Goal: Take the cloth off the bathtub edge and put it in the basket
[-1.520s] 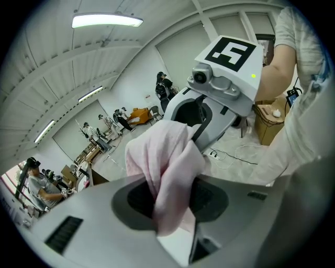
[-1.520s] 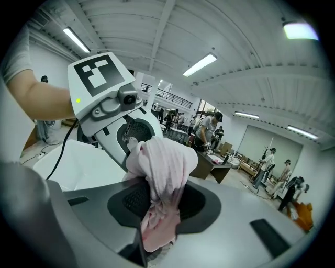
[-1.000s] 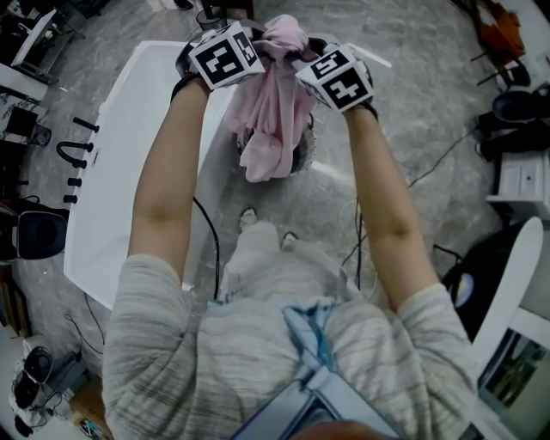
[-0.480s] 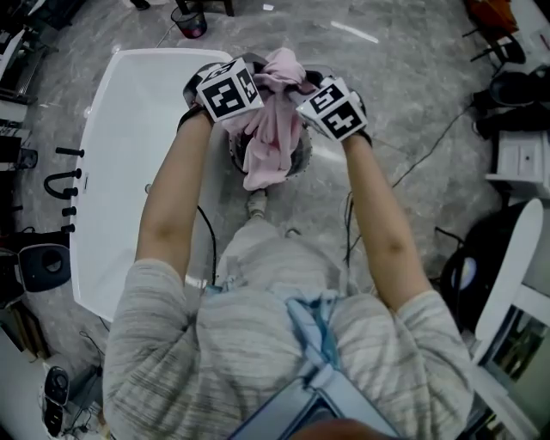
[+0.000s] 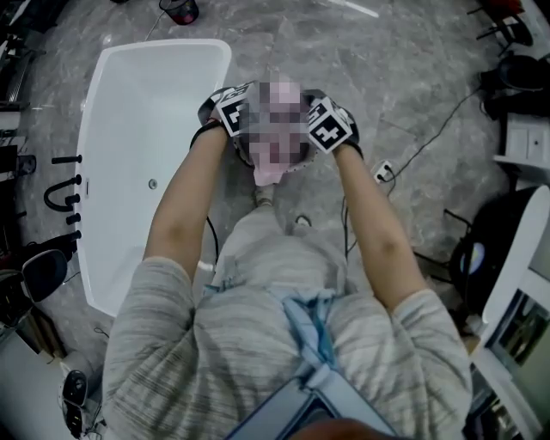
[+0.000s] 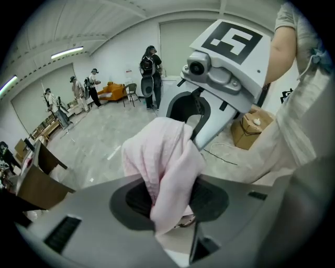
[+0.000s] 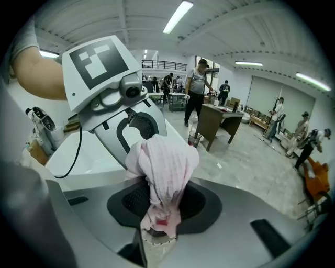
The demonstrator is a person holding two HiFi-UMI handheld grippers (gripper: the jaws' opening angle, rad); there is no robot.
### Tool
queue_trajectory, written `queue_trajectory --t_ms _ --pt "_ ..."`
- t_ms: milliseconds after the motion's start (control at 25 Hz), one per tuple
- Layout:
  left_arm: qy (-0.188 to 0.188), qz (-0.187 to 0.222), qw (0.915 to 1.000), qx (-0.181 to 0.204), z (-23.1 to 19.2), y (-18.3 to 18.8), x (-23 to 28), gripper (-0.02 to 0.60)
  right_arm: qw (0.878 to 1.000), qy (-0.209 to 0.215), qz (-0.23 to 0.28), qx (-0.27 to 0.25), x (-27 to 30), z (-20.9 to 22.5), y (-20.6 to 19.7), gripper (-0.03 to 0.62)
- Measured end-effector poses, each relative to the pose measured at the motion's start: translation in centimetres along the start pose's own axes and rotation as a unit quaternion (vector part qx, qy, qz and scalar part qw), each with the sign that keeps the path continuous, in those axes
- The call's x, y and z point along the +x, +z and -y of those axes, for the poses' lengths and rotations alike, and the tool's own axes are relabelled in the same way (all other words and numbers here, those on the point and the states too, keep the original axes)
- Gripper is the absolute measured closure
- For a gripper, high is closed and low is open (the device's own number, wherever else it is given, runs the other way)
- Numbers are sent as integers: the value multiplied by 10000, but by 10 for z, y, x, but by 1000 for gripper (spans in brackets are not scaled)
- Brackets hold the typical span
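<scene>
Wears a short-sleeved top (image 5: 172, 344) in grey with faint stripes, a pale blue strap (image 5: 305, 331) down the chest, light trousers (image 5: 275, 249). Shows on left gripper (image 6: 165, 196) and right gripper (image 7: 157, 201) alike a white cube (image 5: 234, 110) with black square markers and a grey shell; trails a black cable (image 7: 78, 152).

Grey marbled floor (image 5: 412, 77), white bathtub (image 5: 146, 129) standing on it, small dark bin (image 5: 179, 10) beyond
</scene>
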State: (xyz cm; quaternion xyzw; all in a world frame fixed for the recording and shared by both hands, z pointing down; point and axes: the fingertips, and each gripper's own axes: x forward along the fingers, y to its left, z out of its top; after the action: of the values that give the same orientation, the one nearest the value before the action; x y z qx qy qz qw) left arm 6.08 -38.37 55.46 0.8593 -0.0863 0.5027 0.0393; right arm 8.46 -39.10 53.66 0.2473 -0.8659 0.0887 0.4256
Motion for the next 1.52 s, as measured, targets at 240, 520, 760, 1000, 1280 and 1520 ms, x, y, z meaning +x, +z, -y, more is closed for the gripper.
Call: queue_trajectory --t_ms 240,520,760,1000,1280,1520 --pt "-142 -446 9989 -77 15 -37 44 389 9978 314 -556 188 37 -21 -45 471" --pt "-242 -707 9971 -156 29 -67 62 367 9929 477 -1030 366 60 -43 -75 471" --pt "-297 -861 9957 -184 31 -77 66 327 9855 538 -1507 556 69 -51 -99 468" --pt "-405 -661 9963 -362 34 -74 67 327 9815 538 -1653 796 70 -50 -111 442" --pt "-448 -554 9967 -398 33 -69 64 327 9818 461 -1345 1259 64 -42 -104 442" --pt "-501 -502 9967 -392 35 -70 61 327 9827 398 -1128 1415 59 -38 -99 441"
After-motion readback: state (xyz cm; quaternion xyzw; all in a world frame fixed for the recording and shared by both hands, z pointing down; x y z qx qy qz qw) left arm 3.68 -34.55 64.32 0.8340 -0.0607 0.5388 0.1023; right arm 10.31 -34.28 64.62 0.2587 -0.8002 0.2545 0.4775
